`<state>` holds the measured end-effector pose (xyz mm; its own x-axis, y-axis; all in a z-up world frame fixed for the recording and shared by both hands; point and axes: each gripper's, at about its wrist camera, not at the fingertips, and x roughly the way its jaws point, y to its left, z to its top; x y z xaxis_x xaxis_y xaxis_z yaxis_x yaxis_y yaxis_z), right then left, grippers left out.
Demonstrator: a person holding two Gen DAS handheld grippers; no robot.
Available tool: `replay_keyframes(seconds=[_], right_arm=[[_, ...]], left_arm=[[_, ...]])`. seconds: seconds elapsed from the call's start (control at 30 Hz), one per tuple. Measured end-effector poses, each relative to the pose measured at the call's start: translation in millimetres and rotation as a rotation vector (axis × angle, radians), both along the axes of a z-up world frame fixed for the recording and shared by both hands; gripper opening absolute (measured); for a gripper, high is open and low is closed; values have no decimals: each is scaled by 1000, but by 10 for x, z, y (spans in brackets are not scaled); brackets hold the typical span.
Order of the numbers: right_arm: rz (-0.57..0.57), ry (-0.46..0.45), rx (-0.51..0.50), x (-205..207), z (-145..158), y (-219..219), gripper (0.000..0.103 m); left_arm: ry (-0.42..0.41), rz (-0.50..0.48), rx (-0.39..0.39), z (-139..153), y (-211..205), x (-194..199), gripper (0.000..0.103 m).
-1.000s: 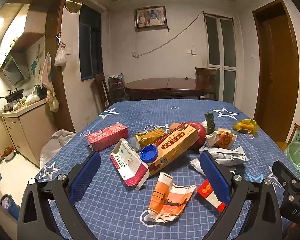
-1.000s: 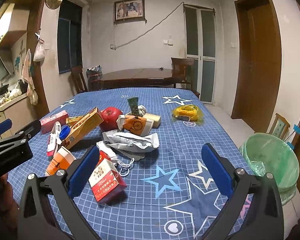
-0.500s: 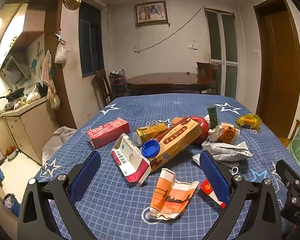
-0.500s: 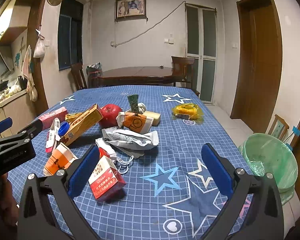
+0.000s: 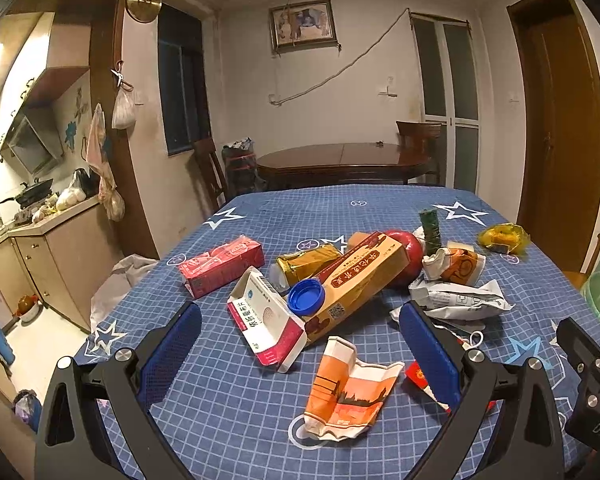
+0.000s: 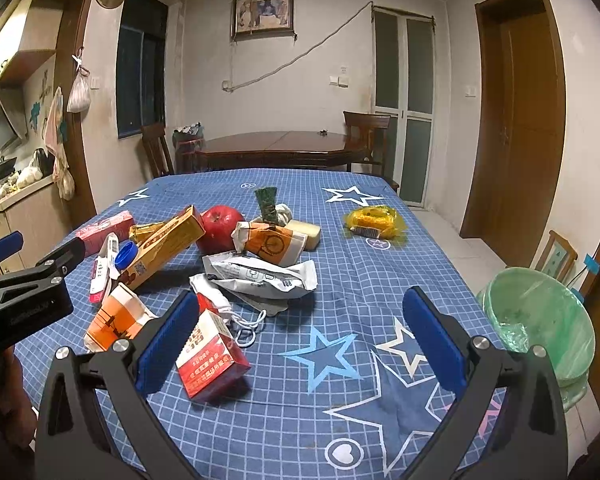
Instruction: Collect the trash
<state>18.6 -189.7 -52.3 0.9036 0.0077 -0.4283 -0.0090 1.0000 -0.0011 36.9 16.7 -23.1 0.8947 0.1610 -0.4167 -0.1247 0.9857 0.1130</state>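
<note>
Both claws hovered over the near edge of the worktop [image 6: 340,280], spread wide, nothing held. Left claw [image 5: 300,344] faced a flattened orange paper cup [image 5: 348,392], which lay just ahead between its fingers; right claw [image 6: 300,336] had a red-and-white carton [image 6: 210,356] just beside its left finger.

Judgement: first pick not yet begun. Nearest pieces looked the sensible start. The cup lay flat, so pinching its raised, crumpled edge should serve better than pressing down on the cloth. The carton looked rigid; closing across its narrow faces seemed best.

Farther in lay the main heap: an open white box [image 5: 264,328], a long tan box [image 5: 356,280] with a blue cap [image 5: 306,298] resting on it, a silver wrapper [image 6: 260,276], a red apple [image 6: 218,226].

Bin with green liner [image 6: 540,320] stood off the worktop's right side; little visible inside.
</note>
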Motion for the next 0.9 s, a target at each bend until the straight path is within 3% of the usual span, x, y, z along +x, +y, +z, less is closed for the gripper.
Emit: replay_keyframes(seconds=[0.73, 0.9], right_arm=[[49, 37, -44, 68, -49, 99, 98], [119, 82, -77, 145, -118, 222, 98]], left_arm=[[9, 35, 8, -24, 83, 89, 99], [75, 95, -88, -48, 491, 250, 99]])
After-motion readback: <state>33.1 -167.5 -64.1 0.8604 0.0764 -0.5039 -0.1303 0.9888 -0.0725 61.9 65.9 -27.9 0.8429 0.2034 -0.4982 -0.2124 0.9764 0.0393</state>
